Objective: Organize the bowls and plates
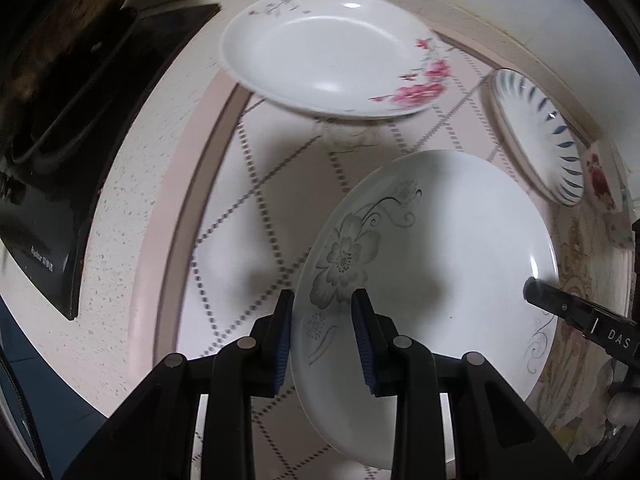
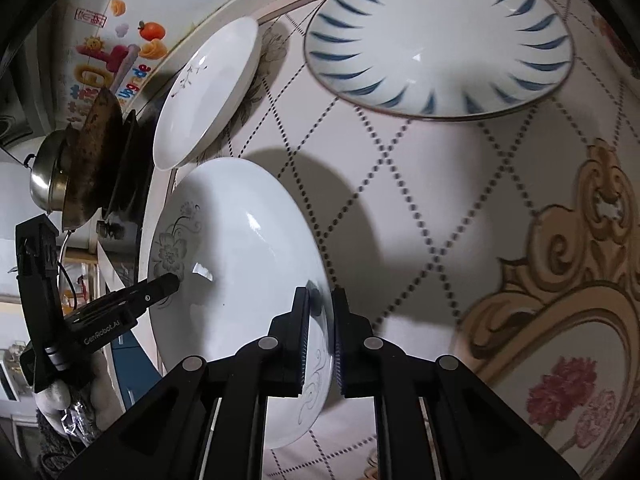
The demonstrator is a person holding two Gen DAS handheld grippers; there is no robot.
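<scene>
My counter wears a tablecloth [image 2: 400,208] of dotted diamond lines with gold scrolls and red flowers. To my left sit a black cooktop [image 1: 60,200], a dark wok [image 2: 96,160] and a steel pot [image 2: 48,176], under wall stickers [image 2: 116,60].

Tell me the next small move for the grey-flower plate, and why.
Probably close the left gripper on the grey-flower plate: its jaws straddle the rim with gaps, while the right gripper already pinches the opposite edge. Then both could carry it toward the pink-flower plate.
</scene>
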